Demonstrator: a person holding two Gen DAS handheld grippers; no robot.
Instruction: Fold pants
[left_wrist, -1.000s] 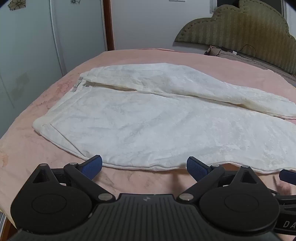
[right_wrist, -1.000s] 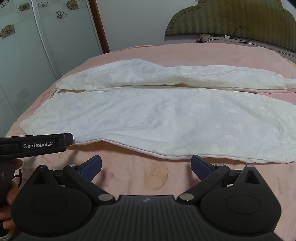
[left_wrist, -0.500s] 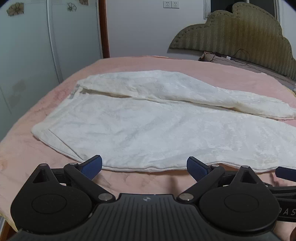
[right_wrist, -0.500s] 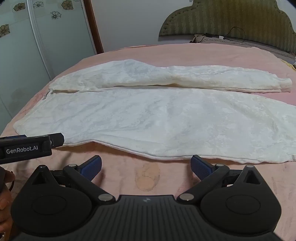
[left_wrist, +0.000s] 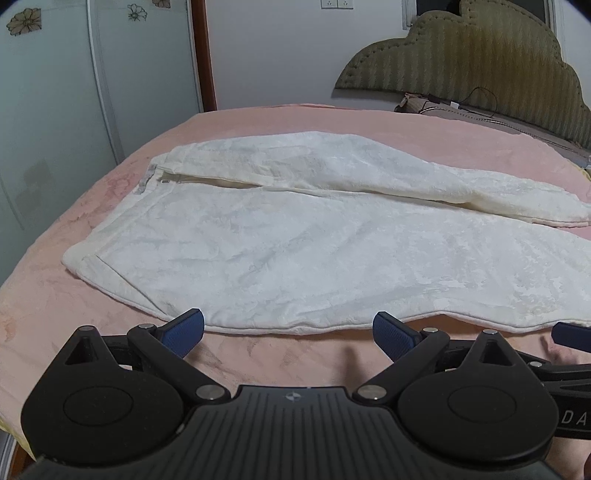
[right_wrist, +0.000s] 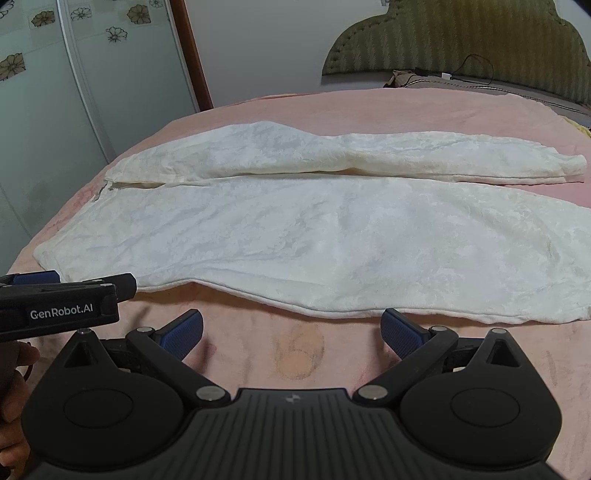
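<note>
White pants (left_wrist: 295, 243) lie flat on a pink bed (left_wrist: 258, 122), waistband to the left, both legs running to the right. The right wrist view shows the same pants (right_wrist: 314, 229) with their leg ends at the right. My left gripper (left_wrist: 288, 332) hovers open just short of the near hem, nothing between its blue pads. My right gripper (right_wrist: 291, 332) is open too, over bare pink cover in front of the near leg's edge. The left gripper's body (right_wrist: 62, 302) shows at the left of the right wrist view, with a hand (right_wrist: 14, 387) behind it.
A padded olive headboard (left_wrist: 461, 62) stands at the far right, with a cable and cloth (left_wrist: 443, 107) at its foot. Pale wardrobe doors (left_wrist: 74, 110) and a brown door frame (left_wrist: 201, 55) close off the left. The bed's edge drops away at the left.
Both views have shifted a little and tilted up, so more wall and headboard show. The pants lie as before and both grippers stay open.
</note>
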